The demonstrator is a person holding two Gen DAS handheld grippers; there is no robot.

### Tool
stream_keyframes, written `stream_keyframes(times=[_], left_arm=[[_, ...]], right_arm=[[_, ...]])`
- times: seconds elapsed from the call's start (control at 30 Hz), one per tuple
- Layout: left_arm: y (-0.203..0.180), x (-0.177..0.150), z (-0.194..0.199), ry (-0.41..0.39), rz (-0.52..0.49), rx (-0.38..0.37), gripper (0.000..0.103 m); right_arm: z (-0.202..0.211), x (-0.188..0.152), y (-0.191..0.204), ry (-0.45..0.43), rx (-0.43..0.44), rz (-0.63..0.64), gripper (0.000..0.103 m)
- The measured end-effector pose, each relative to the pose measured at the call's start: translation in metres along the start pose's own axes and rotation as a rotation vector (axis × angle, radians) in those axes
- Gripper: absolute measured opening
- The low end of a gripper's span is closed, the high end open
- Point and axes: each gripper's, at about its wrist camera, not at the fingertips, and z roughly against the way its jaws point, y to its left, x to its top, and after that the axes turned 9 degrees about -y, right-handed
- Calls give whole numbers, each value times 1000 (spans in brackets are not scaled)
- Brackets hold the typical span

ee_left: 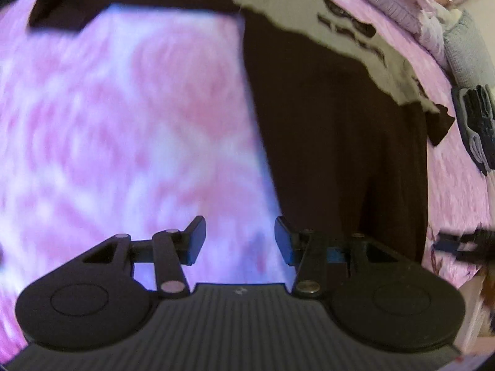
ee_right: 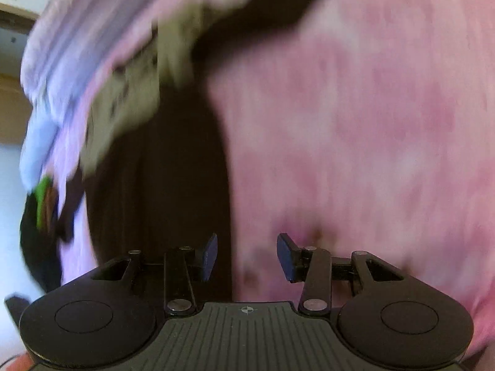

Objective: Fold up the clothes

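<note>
A dark brown garment (ee_left: pixel 334 139) lies flat on a pink flowered bedspread (ee_left: pixel 123 123), with one sleeve (ee_left: pixel 92 6) stretched out to the left at the top. A cream garment with dark marks (ee_left: pixel 309 9) covers its upper part. My left gripper (ee_left: pixel 238 232) hovers open over the bedspread, just left of the dark garment's edge, with nothing between its fingers. In the blurred right wrist view my right gripper (ee_right: pixel 247 247) is open and empty over the right edge of the dark garment (ee_right: pixel 161 185). The cream garment (ee_right: pixel 139 92) and the sleeve (ee_right: pixel 278 9) lie beyond it.
Folded lilac and pink clothes (ee_left: pixel 402 3) are stacked at the far right, with a grey knit piece (ee_left: pixel 464 49) and a dark patterned item (ee_left: pixel 476 123) below them. A blurred black and blue device (ee_left: pixel 458 244) pokes in at the right edge. Bedspread (ee_right: pixel 371 123) spreads to the right.
</note>
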Motion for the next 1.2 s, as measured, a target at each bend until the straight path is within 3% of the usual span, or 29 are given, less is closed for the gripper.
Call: stream_keyframes(times=[0.13,0.17,0.2,0.33,0.43,0.53,0.73,0.8,0.87,0.9,0.93,0.97,1.03,1.13,1.2], left_arm=[[-2,-19,8,16,5,21,44],[-5,-22,10,14,-11,25,44],[-7,-24,12,9,-26,25,44],[-13,-32,21,-15,-67,29,44],[-25,-37,18,-34,-92,13,44],[-44,-45,10,-47,-117,-26,44],[-62,-60,-13,-66,2,-134,43],[-69,-64,-21,-91,23,-131,44],[-72,-65,-23,-102,57,-171,12],[-73,-63,-22,-102,76,-176,5],[-74,-63,-15,-113,77,-162,5],[-74,-61,-3,-136,63,-161,5],[-71,-57,35,-190,0,-127,5],[-55,-55,88,-226,-88,-2,5],[-42,-54,102,-204,-138,63,6]], right_arm=[[-26,-46,10,108,90,-29,40],[-33,-51,16,98,120,-25,32],[-34,-54,24,60,140,-4,0],[-4,-39,33,-99,162,63,0],[23,-3,3,-248,48,0,0],[22,29,-28,-265,-70,-11,0],[7,31,-36,-199,-89,67,1],[3,25,-39,-197,-82,37,8],[4,21,-43,-197,-65,-1,10],[9,18,-46,-190,-58,-9,10],[10,15,-45,-165,-36,0,9],[16,10,-42,-133,-24,19,2],[26,-1,-26,-65,24,85,1],[40,-25,3,62,116,181,1],[42,-45,14,142,135,227,1]])
